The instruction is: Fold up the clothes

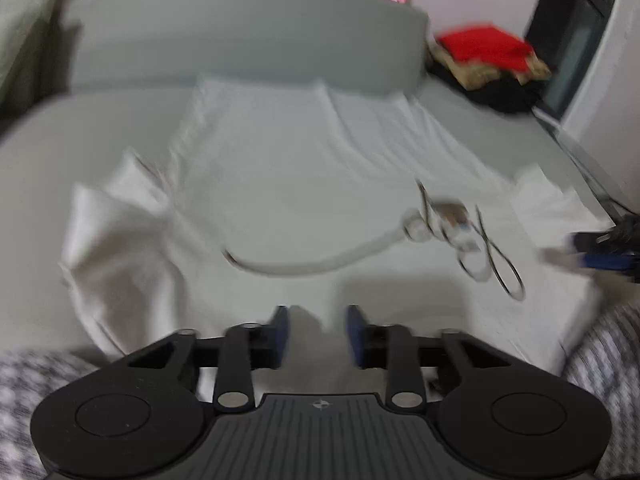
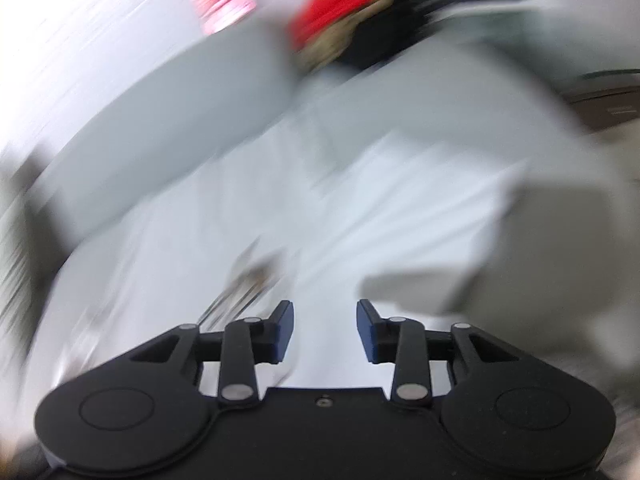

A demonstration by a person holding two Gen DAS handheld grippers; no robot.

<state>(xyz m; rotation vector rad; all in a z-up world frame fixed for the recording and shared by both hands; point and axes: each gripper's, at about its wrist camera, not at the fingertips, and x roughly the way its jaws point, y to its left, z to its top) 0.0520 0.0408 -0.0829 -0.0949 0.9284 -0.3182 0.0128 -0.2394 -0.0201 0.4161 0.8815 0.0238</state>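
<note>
Hovering over the white cotton T-shirt [image 1: 304, 168] spread on the grey bed [image 1: 52, 148]: left hand-held gripper [image 1: 318, 334], jaws slightly apart, holding nothing. Right hand-held gripper [image 2: 325, 330] likewise parted and empty; its view is motion-blurred.

The right wrist view is smeared throughout. The tag [image 1: 452, 220] on the white garment [image 1: 280, 168] is unreadable, and the red pile [image 1: 484, 46] is blurred.

We see our left hand-held gripper [image 1: 318, 336] as a matte black body with a ribbed grey plate bearing a small cross mark — two round discs flank it. Our right hand-held gripper [image 2: 325, 330] matches it: black linkage bars, silver pivot pins, dark blue fingertips [image 2: 285, 330].
</note>
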